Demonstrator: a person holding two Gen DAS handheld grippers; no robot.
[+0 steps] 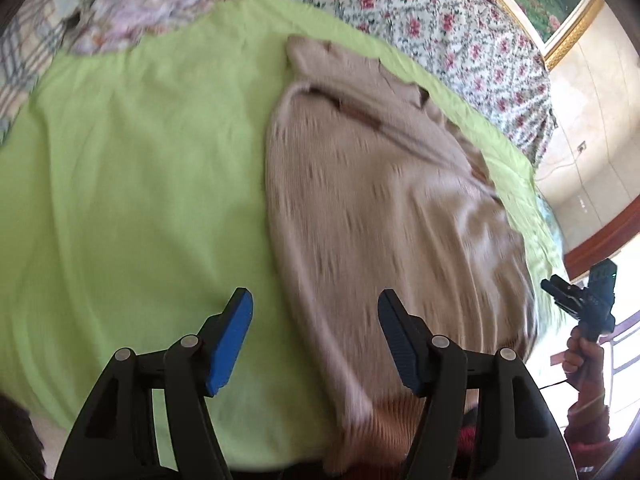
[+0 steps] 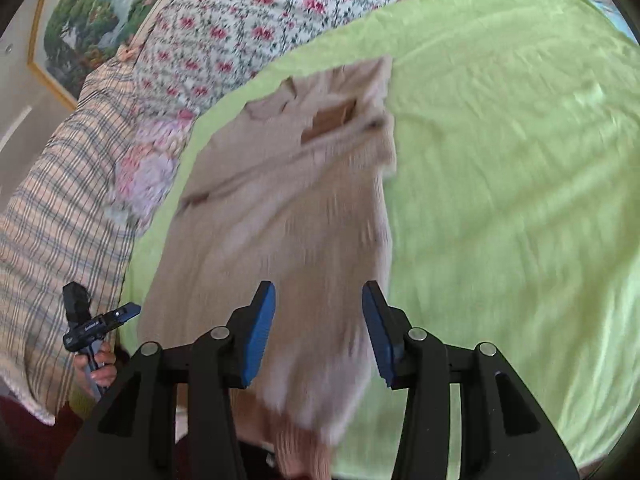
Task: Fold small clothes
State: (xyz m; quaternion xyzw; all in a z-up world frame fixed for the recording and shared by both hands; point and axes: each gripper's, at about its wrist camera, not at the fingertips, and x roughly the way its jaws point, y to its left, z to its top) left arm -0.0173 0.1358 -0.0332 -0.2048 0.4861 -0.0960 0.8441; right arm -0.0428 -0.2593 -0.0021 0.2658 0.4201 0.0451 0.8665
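Beige knit sweater point(image 1: 384, 208), lime green sheet point(image 1: 132, 184), pink-flowered quilt point(image 1: 448, 28)

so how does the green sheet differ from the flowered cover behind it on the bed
The green sheet is one plain lime colour; the flowered cover is white with red-pink blossoms. The green sheet lies in front as the work surface with the beige garment spread on it; the flowered cover lies behind, at the far side, with no garment on it. The green sheet is flat with faint creases; the flowered cover looks bunched higher. Both are soft bed fabrics, and neither gripper touches them.
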